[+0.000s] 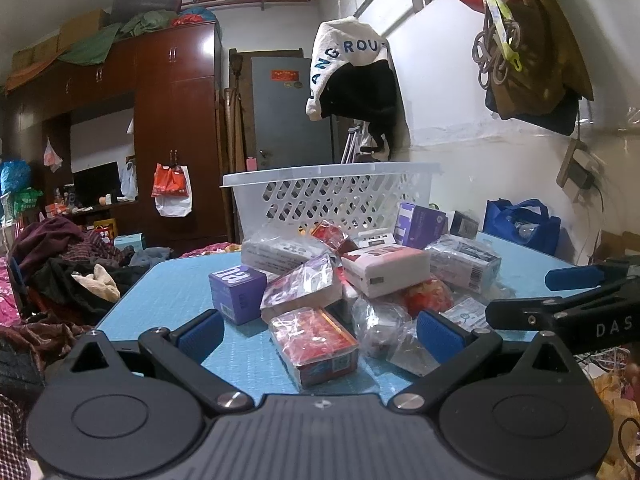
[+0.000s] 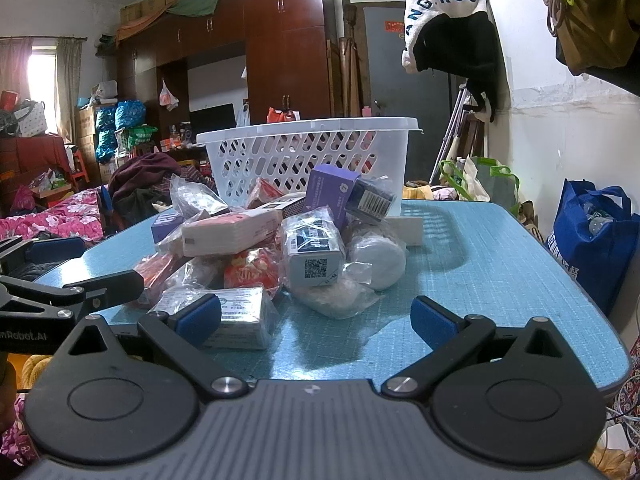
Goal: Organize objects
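Plastic-wrapped red rectangular box [image 1: 314, 346] fronts jumbled pile; left gripper [image 1: 320, 330] and right gripper [image 2: 316, 320] hover low, jaws wide, empty.

wardrobe [image 2: 256, 40] dark wood, 11 o'clock; grey door [image 1: 288, 108] 12 o'clock; white wall [image 1: 480, 112] 2 o'clock; curtained window [image 2: 42, 68] 9 o'clock

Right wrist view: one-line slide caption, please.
Open right gripper faces a pile of wrapped boxes on the blue table, white basket behind.

Ahead of the jaws: one white perforated plastic basket [image 1: 336, 196]; two purple cardboard boxes [image 1: 237, 293] [image 1: 418, 224]; one blue table [image 2: 500, 272].
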`<action>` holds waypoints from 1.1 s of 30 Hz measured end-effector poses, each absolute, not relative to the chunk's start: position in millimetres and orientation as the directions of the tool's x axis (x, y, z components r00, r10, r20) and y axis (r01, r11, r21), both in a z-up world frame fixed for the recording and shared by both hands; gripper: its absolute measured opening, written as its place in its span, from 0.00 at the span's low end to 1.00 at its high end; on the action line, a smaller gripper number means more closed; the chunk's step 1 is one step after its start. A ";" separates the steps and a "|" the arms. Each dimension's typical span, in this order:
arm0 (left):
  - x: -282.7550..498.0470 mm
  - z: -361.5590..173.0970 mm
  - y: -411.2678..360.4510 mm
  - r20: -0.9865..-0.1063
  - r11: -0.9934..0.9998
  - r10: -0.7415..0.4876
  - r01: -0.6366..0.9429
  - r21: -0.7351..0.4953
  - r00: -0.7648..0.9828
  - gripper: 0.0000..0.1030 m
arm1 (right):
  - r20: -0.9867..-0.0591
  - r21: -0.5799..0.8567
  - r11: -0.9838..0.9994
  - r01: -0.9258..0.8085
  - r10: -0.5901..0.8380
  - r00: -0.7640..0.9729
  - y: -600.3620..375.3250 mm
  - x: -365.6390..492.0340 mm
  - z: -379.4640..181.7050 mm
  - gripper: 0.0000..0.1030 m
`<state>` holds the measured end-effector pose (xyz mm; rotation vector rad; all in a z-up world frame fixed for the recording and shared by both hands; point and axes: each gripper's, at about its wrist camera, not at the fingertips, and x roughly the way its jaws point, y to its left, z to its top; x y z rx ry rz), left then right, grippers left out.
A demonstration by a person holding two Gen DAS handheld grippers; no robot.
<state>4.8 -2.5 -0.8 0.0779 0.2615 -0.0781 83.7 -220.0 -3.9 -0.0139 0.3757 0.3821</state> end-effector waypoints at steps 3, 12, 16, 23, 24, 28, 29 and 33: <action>4.8 -0.8 -2.3 -0.259 0.994 -0.066 0.086 0.067 0.964 1.00 | -0.360 0.057 0.929 -0.366 0.361 0.860 -220.4 84.0 -3.8 1.00; 4.3 -1.0 0.2 -0.250 0.994 -0.061 0.080 0.069 0.966 1.00 | -0.357 0.074 0.922 -0.380 0.380 0.853 -226.0 86.5 -3.3 1.00; 8.4 1.7 10.4 -0.238 0.996 -0.064 0.078 0.051 0.969 1.00 | -0.306 0.085 0.917 -0.390 0.396 0.866 -229.9 85.7 -3.0 1.00; 31.7 20.3 2.8 -0.218 0.987 -0.155 0.159 0.003 0.964 0.97 | -0.208 0.075 0.911 -0.406 0.412 0.887 -227.3 94.0 0.9 0.98; 37.4 21.9 -0.4 -0.226 0.985 -0.168 0.171 -0.004 0.959 0.96 | -0.215 0.050 0.916 -0.398 0.399 0.891 -223.0 97.3 1.1 0.94; 51.0 19.9 -3.3 -0.250 0.984 -0.178 0.176 -0.032 0.952 0.93 | -0.245 0.013 0.911 -0.412 0.402 0.882 -213.2 111.8 -1.7 0.72; 52.9 18.6 -5.3 -0.260 0.984 -0.178 0.179 -0.022 0.949 0.93 | -0.262 0.016 0.907 -0.421 0.410 0.874 -210.9 116.7 -3.4 0.61; 58.9 16.6 -16.3 -0.277 0.980 -0.192 0.198 -0.006 0.941 0.93 | -0.275 -0.010 0.911 -0.413 0.395 0.877 -209.2 118.4 -7.9 0.42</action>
